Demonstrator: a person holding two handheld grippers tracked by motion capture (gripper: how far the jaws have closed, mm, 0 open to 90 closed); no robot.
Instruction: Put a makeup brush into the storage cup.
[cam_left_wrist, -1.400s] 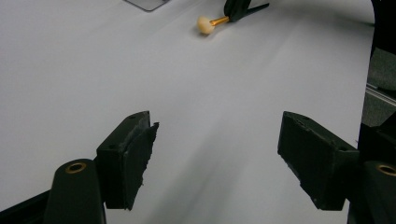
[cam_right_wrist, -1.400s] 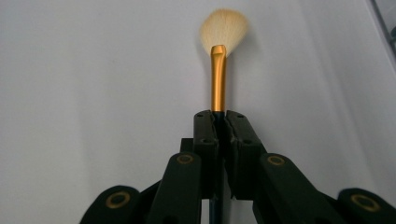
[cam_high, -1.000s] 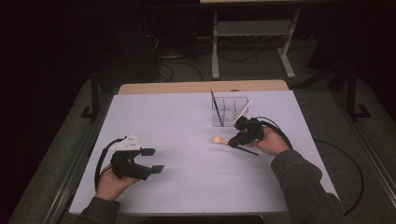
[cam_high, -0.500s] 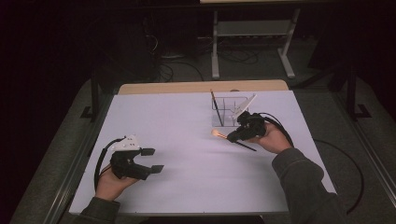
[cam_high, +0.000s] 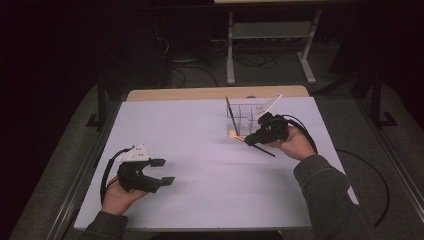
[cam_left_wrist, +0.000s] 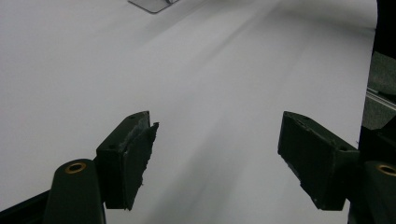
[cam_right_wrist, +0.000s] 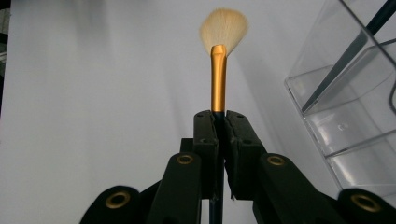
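At the right side of the table (cam_high: 200, 150), the right gripper (cam_high: 248, 139) is clamped on a brush (cam_right_wrist: 217, 79), held above the sheet just beside the clear organizer (cam_high: 243, 116). I judge the step is carrying the brush to the organizer; next it must be tilted upright over a free compartment. The left gripper (cam_high: 161, 171) rests with jaws apart, empty. The right gripper view shows the fan bristles and gold ferrule; the high view shows the dark handle sticking out behind.
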